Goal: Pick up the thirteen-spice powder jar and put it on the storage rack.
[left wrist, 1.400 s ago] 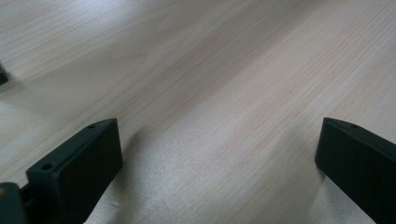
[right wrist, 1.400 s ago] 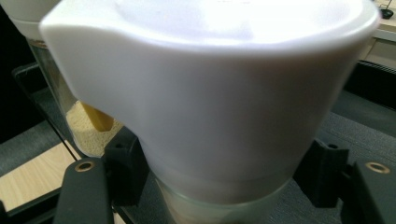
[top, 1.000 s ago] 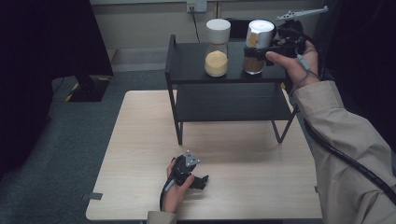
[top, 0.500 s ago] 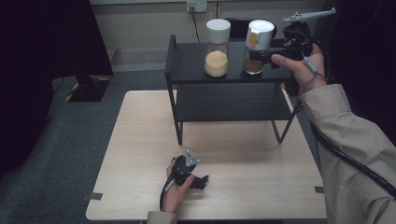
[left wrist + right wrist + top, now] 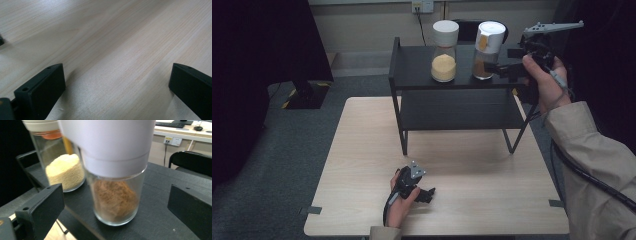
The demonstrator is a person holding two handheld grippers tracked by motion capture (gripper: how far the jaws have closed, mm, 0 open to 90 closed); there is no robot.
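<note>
1. The brown-powder jar, a clear glass jar with a tall white lid, stands upright on the top board of the black shelf rack, toward its right side. In the right gripper view the brown-powder jar stands between the two black jaws, with a gap to each.
2. The right tongs are level with the lower part of that jar, coming in from its right. Their jaws are spread wide on either side of the glass and touch nothing. The person's right hand holds them by the grip, with a beige sleeve behind it.
3. Just to the left of the first jar on the same board stands the yellow-grain jar, also with a white lid; the two stand near each other but apart. In the right gripper view the yellow-grain jar sits behind and to the left.
4. The rack stands on the far part of the pale wooden surface, with a lower board under the top one.
5. Well apart from the rack, near the front edge of the surface, the left hand holds the left tongs low over the wood. In the left gripper view the left tongs have their jaws spread wide over bare wood grain, holding nothing.
6. Beyond the surface lie grey carpet and a wall socket with a cable hanging from it.
</note>
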